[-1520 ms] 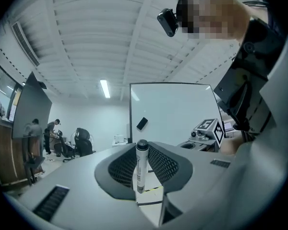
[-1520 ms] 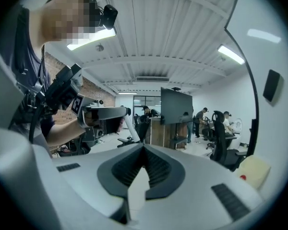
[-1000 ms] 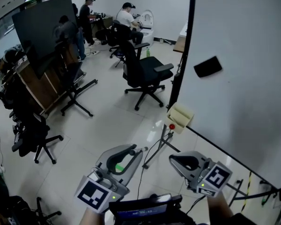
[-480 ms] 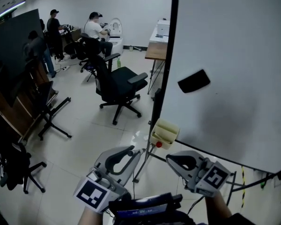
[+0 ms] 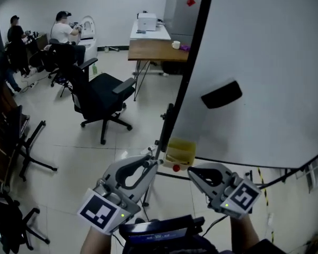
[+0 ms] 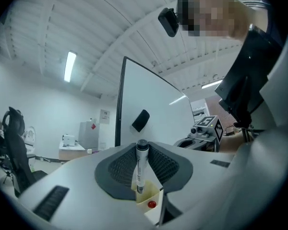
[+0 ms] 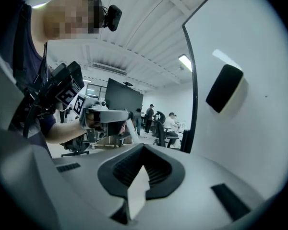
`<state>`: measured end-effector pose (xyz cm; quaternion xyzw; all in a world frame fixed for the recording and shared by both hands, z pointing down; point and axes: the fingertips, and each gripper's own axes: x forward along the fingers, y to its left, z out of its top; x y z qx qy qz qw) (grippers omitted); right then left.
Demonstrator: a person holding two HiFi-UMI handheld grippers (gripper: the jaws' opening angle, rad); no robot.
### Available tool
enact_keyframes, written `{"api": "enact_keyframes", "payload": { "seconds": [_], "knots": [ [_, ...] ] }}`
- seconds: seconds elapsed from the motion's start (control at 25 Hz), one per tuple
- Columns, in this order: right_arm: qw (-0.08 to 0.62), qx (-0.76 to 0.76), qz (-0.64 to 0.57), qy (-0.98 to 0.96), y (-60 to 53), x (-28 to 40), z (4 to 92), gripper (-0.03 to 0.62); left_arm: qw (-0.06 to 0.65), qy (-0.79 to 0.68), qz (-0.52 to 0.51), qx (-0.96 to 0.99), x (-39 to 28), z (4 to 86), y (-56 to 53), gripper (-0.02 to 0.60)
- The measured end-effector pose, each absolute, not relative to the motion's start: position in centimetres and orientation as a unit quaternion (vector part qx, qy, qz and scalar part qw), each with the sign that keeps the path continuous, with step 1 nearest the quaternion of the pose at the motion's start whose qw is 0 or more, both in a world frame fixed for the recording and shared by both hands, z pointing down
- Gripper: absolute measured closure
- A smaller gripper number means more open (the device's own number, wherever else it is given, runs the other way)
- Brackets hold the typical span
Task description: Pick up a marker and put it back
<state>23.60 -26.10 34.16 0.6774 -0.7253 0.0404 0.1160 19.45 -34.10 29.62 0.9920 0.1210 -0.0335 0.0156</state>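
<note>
The left tool (image 5: 149, 163) is clenched on a slim white-barrelled marker with a dark cap (image 6: 142, 169). The marker stands upright between the jaw tips, in the air near the small yellow tray (image 5: 180, 151) at the lower left corner of the big white board (image 5: 265, 62). The right tool (image 5: 193, 173) has its jaws drawn together on nothing. The marker is probably light, stiff and smooth, so it could pivot or slip. A hold across the middle of the barrel suits it best.
</note>
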Motion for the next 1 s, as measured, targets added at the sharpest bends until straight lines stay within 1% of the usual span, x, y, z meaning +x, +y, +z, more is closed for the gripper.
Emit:
{"api": "enact_keyframes", "payload": {
  "seconds": [0.2,0.48,0.68,1.0],
  "knots": [
    [0.122,0.708,0.051,-0.694,-25.8,25.3,34.8,0.582,0.039,0.166,-0.036,0.985,22.6,30.4,-35.0,0.511],
    [0.111,0.725,0.067,-0.677,-25.0,28.8,36.1,0.582,0.018,0.176,-0.011,0.984,28.3,32.2,-34.9,0.509],
    [0.102,0.726,0.083,-0.675,-25.1,31.3,36.8,0.582,0.000,0.170,0.029,0.985,31.7,35.7,-34.6,0.509],
    [0.096,0.717,0.110,-0.681,-25.7,32.6,39.0,0.583,-0.010,0.159,0.086,0.983,34.2,41.6,-34.7,0.509]
  ]
}}
